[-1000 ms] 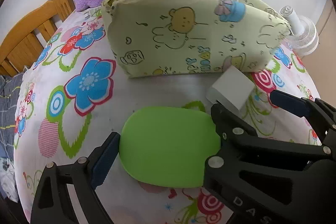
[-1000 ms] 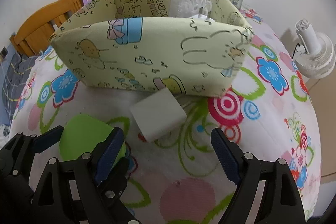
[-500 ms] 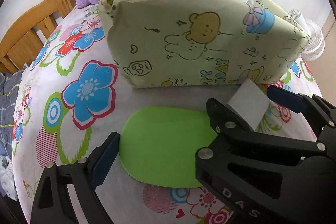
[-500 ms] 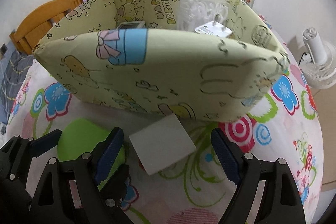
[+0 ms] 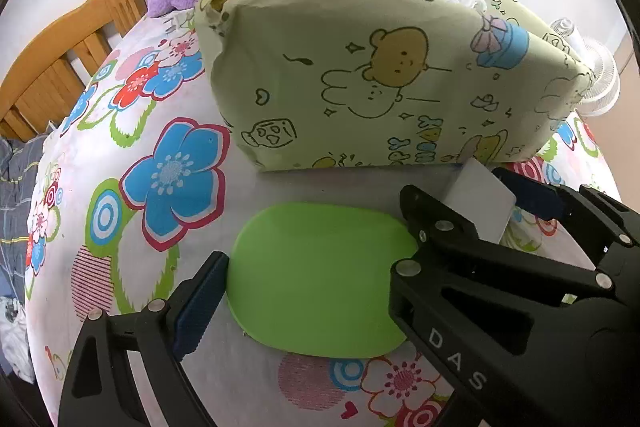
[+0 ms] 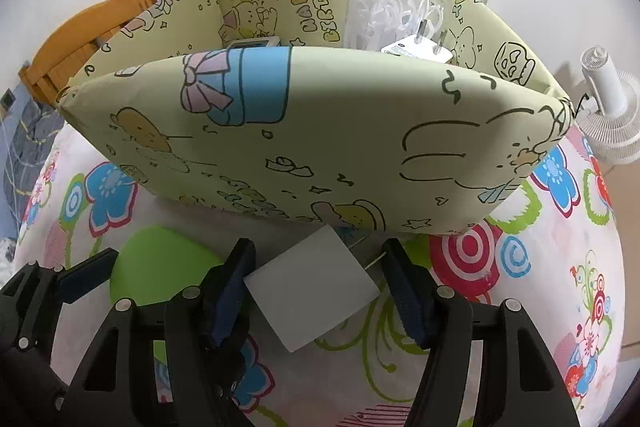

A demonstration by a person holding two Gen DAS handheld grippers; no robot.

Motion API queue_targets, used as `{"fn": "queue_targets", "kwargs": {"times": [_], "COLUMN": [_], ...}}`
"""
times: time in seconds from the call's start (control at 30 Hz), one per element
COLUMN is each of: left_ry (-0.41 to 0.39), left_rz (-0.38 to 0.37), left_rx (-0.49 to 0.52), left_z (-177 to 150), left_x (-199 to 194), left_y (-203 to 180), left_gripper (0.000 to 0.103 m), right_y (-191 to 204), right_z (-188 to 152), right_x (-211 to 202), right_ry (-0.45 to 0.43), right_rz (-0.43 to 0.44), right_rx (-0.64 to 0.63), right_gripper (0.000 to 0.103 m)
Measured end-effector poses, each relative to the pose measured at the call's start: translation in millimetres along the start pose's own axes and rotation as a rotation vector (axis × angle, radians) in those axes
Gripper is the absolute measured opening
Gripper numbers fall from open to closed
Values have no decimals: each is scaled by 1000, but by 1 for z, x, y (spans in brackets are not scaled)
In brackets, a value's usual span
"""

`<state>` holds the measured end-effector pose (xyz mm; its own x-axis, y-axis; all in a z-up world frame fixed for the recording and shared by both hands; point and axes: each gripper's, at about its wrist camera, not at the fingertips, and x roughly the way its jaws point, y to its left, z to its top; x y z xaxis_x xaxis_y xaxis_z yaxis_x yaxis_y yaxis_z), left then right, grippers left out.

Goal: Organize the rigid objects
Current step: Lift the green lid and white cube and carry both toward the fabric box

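The white charger block [image 6: 311, 297] is seen lying flat on the flowered bed cover [image 6: 560, 267], between the jaws of the right gripper [image 6: 316, 291], which are narrowed around it but appear not yet pressed; it is judged light, stiff and smooth-sided, so its flat opposite faces are the best hold, clear of the prongs pointing ahead. The green lid-like disc [image 5: 320, 279] is framed by the left gripper [image 5: 312, 267], jaws wide, its right jaw hidden; thin, rigid, hard to lift off soft cloth. Just ahead of both jaws stands the fabric storage box [image 6: 320, 131], already holding a plugged adapter [image 6: 418, 49]; its tall front wall is the obstacle to be cleared.
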<state>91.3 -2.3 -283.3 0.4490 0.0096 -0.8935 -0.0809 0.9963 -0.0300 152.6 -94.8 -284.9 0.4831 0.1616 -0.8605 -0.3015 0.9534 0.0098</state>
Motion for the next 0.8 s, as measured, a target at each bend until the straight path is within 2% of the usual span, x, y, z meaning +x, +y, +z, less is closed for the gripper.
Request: {"fn": "queue_targets", "kwargs": {"times": [0.27,0.8], "left_ry": [-15,-63], "left_rz": [-15,-47], "left_rx": [27,45], "left_z": [-8,-19], "left_x": [-10,-55], "left_y": [-6,-16], "left_gripper": [95,95], "right_y": [-10,-10], "right_z": [-15,-27], "right_x": [-13,-67], "right_ry": [16,-28], "right_rz": [-17,-62], "right_rx": [58,93], "right_gripper": [67,67]}}
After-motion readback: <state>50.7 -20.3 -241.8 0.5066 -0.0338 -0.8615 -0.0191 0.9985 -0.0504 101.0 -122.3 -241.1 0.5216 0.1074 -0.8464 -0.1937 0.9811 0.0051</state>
